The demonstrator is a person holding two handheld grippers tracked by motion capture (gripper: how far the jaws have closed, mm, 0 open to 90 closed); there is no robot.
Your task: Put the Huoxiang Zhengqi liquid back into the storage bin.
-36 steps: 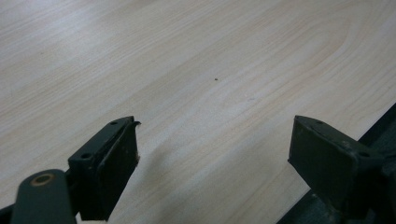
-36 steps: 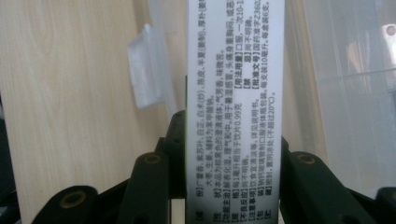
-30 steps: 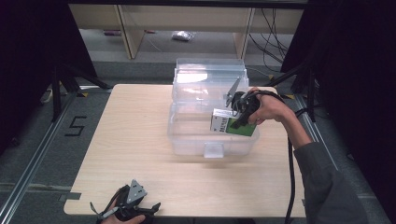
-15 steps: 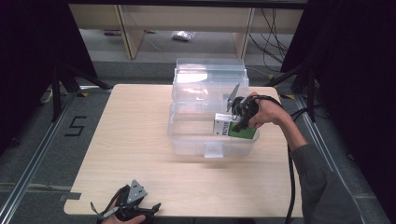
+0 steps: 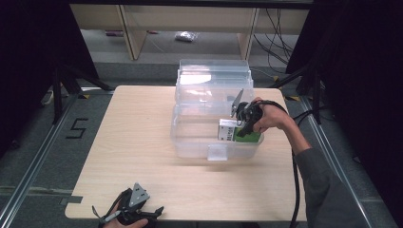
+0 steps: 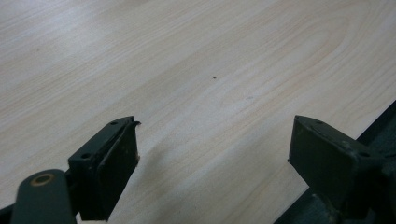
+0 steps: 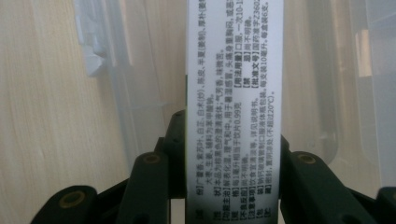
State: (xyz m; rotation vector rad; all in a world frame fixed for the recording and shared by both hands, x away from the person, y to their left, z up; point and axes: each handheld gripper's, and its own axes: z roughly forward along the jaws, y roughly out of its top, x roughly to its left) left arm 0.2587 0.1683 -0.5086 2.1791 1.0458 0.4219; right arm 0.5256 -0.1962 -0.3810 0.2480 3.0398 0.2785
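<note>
high view: the left gripper sat at the tabletop's near edge, jaws spread with nothing between them. further right, the right gripper pinched a green-and-white box inside the clear bin, against its right wall.

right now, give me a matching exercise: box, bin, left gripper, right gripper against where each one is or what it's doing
Things:
1. box
2. bin
3. left gripper
4. right gripper

States:
A. jaws open, at the table's near edge
B. shut on the box
C. clear, lid up, on the table
D. held inside the bin

Pairs: 1-D, 2-C, 3-A, 4-B
</note>
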